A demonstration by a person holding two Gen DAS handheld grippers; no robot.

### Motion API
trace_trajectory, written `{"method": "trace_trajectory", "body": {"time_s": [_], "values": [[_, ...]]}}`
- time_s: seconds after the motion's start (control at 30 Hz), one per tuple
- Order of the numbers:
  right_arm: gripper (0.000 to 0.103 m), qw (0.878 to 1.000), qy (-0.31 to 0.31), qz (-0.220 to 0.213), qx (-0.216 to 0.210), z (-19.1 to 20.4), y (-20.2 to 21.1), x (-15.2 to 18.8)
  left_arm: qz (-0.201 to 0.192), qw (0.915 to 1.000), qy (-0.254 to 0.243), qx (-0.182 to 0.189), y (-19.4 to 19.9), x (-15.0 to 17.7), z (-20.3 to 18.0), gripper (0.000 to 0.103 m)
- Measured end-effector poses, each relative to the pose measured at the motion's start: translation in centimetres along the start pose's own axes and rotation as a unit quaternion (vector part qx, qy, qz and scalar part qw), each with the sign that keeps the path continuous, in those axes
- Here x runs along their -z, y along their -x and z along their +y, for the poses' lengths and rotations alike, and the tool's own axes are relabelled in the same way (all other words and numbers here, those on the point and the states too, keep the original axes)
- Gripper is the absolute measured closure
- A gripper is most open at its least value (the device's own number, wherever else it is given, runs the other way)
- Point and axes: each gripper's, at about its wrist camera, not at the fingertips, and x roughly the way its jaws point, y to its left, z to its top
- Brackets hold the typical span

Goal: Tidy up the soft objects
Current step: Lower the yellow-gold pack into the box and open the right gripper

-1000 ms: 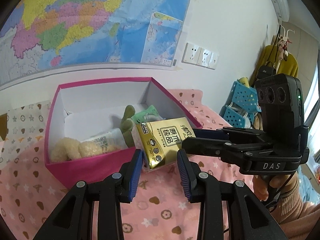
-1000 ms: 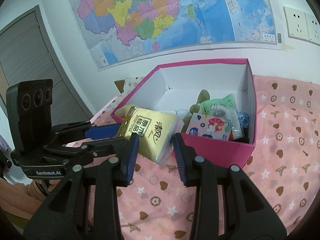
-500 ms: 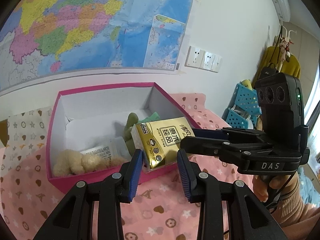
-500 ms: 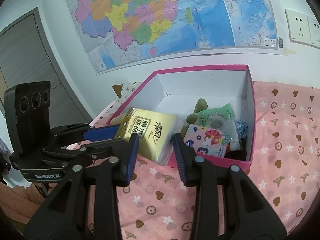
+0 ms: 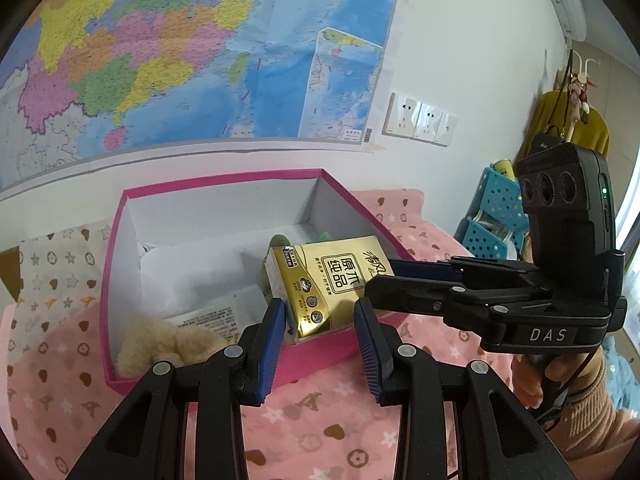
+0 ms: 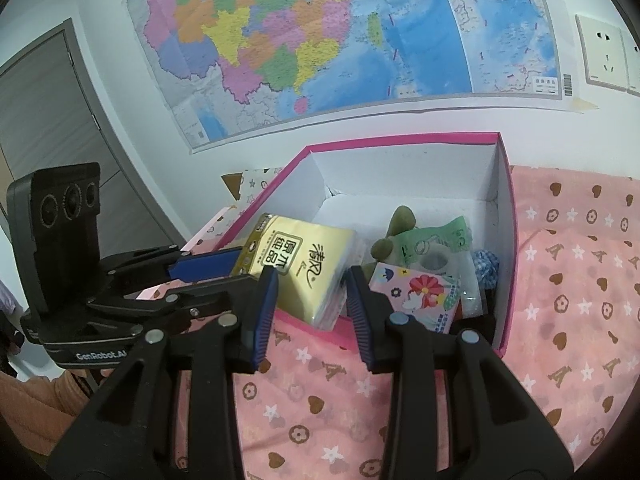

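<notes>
Left wrist view: the left gripper (image 5: 320,334) has its blue pads on either side of the near corner of a yellow tissue pack (image 5: 326,282); the left pad lies against the pack's edge, while a gap seems to remain at the right pad, so I cannot tell whether it clamps the pack. The right gripper (image 5: 382,276) comes in from the right and meets the same pack at its far right end; its fingertips appear pressed on it, one above and one below. The pack hangs tilted over the near right part of the pink box (image 5: 116,280), above the box's front wall. Inside the box, by the near left corner, lies a beige plush toy (image 5: 160,346), with a clear plastic packet (image 5: 218,312) just behind it. The box sits on a pink patterned cloth (image 5: 312,420). A hand (image 5: 540,376) holds the right tool's handle.

Right wrist view: the right gripper (image 6: 310,296) straddles the pack's (image 6: 298,270) near corner, its pads close to both faces. The left gripper (image 6: 224,268) reaches from the left, its fingers against the pack's left end. In the box (image 6: 506,240), toward its right wall, lie a flowered tissue packet (image 6: 416,294), a green packet (image 6: 434,246) behind it, and an olive plush piece (image 6: 394,230).
</notes>
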Motion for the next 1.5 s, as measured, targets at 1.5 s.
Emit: {"method": "trace_trajectory", "body": {"time_s": [1.5], "values": [[0.064,0.998,-0.020,0.052,0.017,-1.0,-5.2,-0.9,0.036,0.9986,0.031,-0.023,-3.4,-0.6,3.4,0.068]]}}
